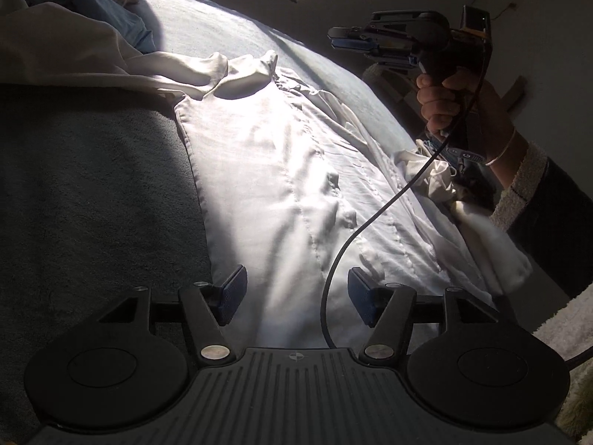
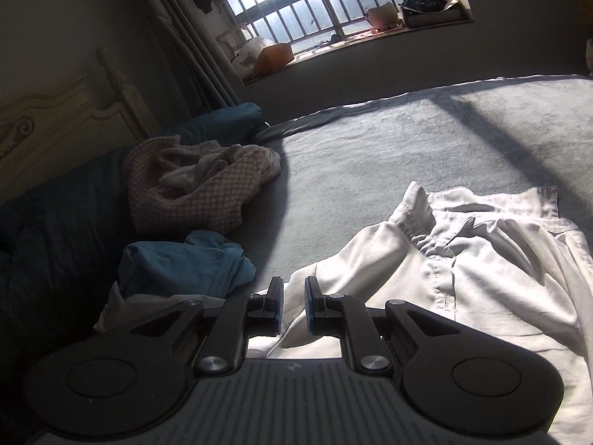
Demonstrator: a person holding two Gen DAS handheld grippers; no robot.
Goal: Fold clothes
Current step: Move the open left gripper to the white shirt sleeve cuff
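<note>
While the white shirt [image 1: 281, 170] lies flat on the grey bed [image 1: 92, 185], folding has barely begun.
Left gripper [image 1: 296, 293] gapes empty above its hem; right gripper [image 2: 293, 304], nearly closed, holds nothing; checked garment [image 2: 200, 189] and blue garment [image 2: 185, 263] wait crumpled.

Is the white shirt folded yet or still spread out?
Partly folded: the white shirt lies lengthwise on the bed, one side tucked in.
</note>
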